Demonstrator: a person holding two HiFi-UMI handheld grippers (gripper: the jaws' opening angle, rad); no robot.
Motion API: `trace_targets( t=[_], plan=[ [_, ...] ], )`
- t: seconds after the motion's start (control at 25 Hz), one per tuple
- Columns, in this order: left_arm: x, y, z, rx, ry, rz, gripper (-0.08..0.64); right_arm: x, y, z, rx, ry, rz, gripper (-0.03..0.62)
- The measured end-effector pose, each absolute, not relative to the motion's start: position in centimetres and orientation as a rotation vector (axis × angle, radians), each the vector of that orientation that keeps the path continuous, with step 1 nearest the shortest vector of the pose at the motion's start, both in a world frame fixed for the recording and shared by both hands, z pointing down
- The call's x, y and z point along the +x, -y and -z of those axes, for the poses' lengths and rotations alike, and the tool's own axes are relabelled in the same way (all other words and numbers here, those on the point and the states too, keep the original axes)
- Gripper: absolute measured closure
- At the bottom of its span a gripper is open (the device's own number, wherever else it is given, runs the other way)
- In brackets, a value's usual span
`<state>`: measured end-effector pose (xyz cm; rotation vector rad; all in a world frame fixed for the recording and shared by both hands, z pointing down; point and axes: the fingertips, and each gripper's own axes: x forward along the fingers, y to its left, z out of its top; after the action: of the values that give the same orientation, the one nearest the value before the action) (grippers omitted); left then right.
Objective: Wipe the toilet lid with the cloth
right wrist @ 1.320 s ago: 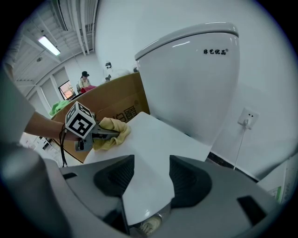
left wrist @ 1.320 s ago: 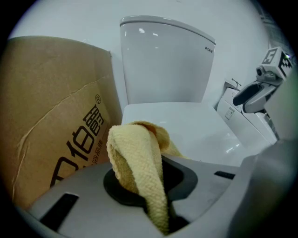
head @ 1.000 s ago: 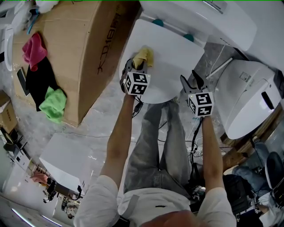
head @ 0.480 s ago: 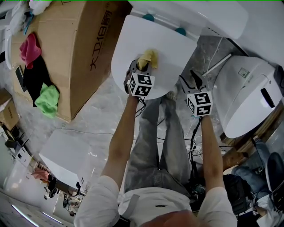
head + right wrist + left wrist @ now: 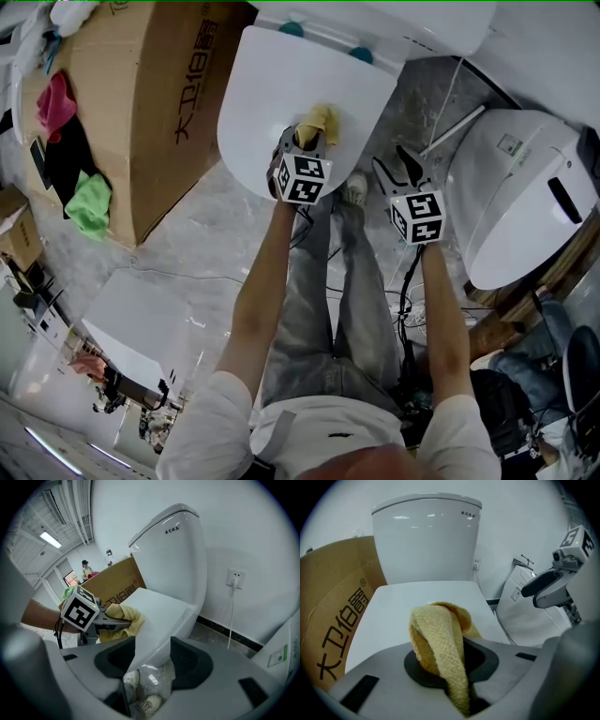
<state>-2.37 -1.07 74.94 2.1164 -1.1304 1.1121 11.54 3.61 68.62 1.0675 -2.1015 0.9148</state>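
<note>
The white toilet lid [image 5: 272, 84] lies closed at the top of the head view. A yellow cloth [image 5: 319, 122] rests on its front part, and my left gripper [image 5: 302, 142] is shut on that cloth. In the left gripper view the cloth [image 5: 440, 644] bulges up between the jaws, with the lid [image 5: 412, 603] and the tank [image 5: 426, 536] beyond. My right gripper [image 5: 398, 167] hangs off the lid's front right edge, open and holding nothing. In the right gripper view its jaws [image 5: 152, 663] frame the lid's edge [image 5: 159, 616], with the cloth [image 5: 125, 619] to the left.
A large cardboard box [image 5: 159, 94] stands left of the toilet, with pink [image 5: 52, 101] and green [image 5: 90, 202] cloths beside it. A second white toilet [image 5: 520, 206] stands close on the right. The person's legs and shoes [image 5: 354, 192] are right at the bowl's front.
My left gripper has dragged the yellow cloth from the lid's left edge towards its front middle. The right gripper has stayed by the front right edge.
</note>
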Motion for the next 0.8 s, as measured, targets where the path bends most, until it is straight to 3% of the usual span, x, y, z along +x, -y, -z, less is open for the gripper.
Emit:
trace_targets(
  t=[0.8],
  plan=[
    [5.2, -6.1, -75.5, 2.156, 0.887, -1.144, 0.486, 13.7, -9.5, -68.1, 1.077, 2.127, -0.986, 0.356]
  ],
)
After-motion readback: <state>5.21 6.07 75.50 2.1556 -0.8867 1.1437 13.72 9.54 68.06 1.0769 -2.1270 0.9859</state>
